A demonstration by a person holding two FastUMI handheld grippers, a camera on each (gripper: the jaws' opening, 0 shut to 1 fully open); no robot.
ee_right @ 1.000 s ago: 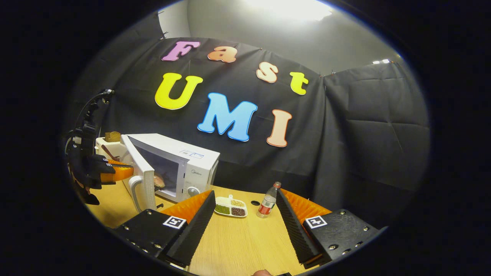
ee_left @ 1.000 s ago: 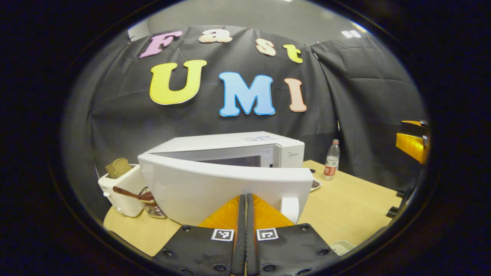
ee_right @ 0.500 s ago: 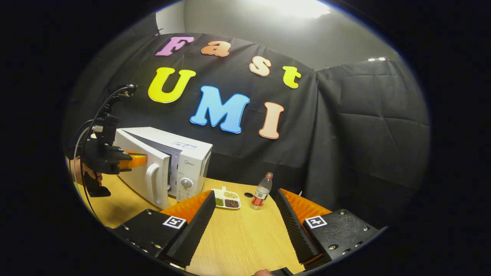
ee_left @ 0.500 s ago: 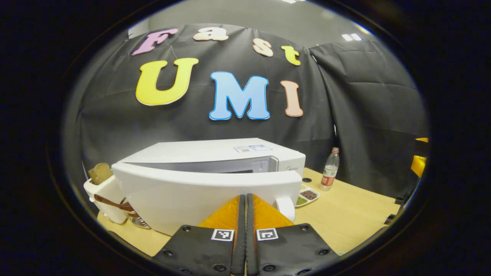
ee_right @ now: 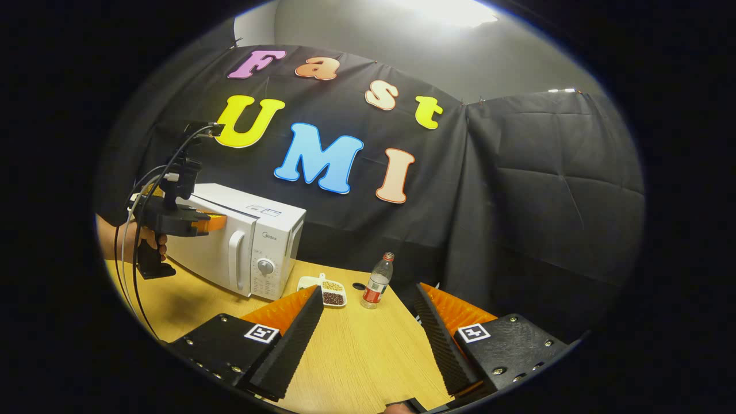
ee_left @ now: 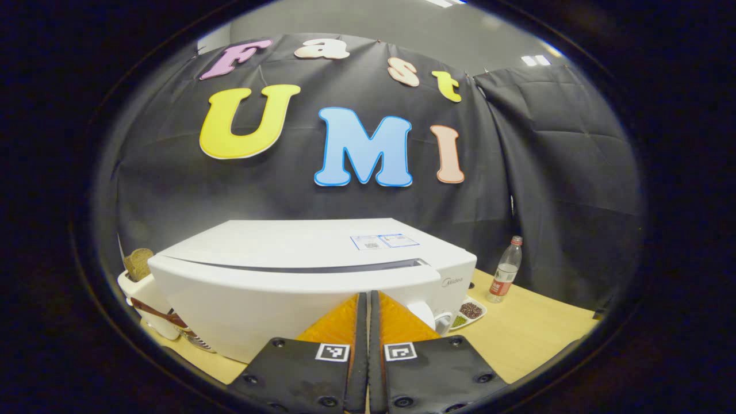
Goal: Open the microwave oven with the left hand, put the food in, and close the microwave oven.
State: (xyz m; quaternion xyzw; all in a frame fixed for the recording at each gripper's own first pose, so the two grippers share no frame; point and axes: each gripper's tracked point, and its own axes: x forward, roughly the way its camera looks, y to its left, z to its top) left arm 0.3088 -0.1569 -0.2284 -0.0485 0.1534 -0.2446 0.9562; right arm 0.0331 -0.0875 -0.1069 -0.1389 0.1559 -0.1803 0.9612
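The white microwave oven (ee_right: pixel 241 241) stands at the left end of the wooden bench (ee_right: pixel 356 356), its door pushed almost flush against the body. The left gripper (ee_left: pixel 368 299), jaws pressed together, has its tips against the door's front. The right gripper (ee_right: pixel 368 322) hovers over the bench with jaws spread wide and nothing between them. A divided snack dish (ee_right: pixel 326 290) and a bottle (ee_right: pixel 376 282) sit beside the oven.
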